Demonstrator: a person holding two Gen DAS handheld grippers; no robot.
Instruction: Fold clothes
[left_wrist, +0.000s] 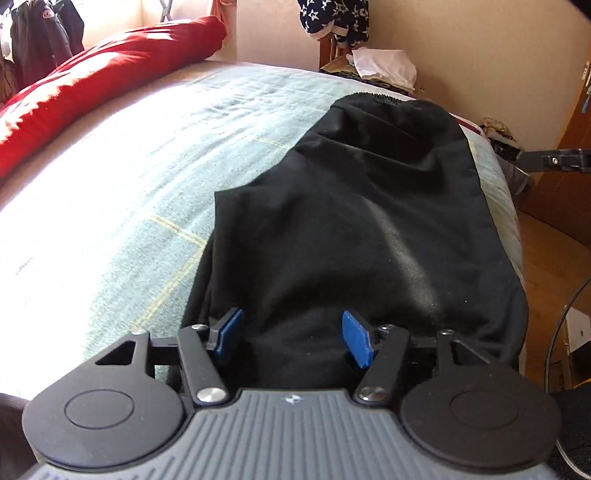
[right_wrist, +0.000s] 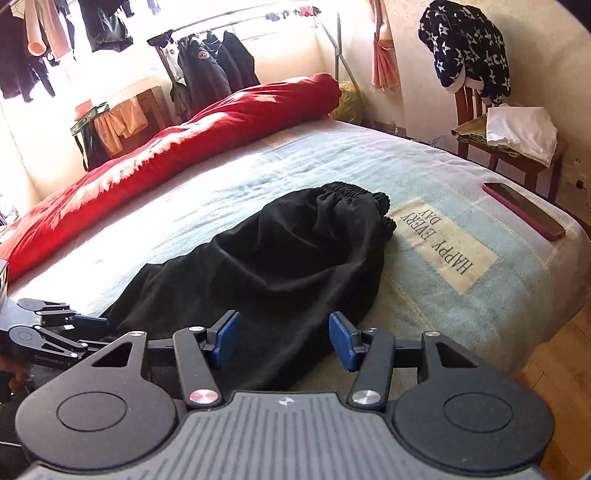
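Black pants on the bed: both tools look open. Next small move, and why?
Probably lower both tools to the near hem and pinch it: the black pants lie folded lengthwise, waistband far, right tool and left tool open, holding nothing.

Both wrist cams sit low at the bed's (right_wrist: 461, 325) near edge, angled down and close over the black garment (left_wrist: 362, 229) (right_wrist: 280, 258), sharing bed, red duvet (left_wrist: 96, 77) (right_wrist: 192, 140), chair (right_wrist: 517, 155).

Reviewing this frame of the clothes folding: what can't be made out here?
- Near hem of the black garment: both wrist views, hidden behind the gripper bodies.
- Its fold state: dark cloth shows few layer edges.
- Window area: right wrist view, overexposed.
- Phone screen: too dark to read.
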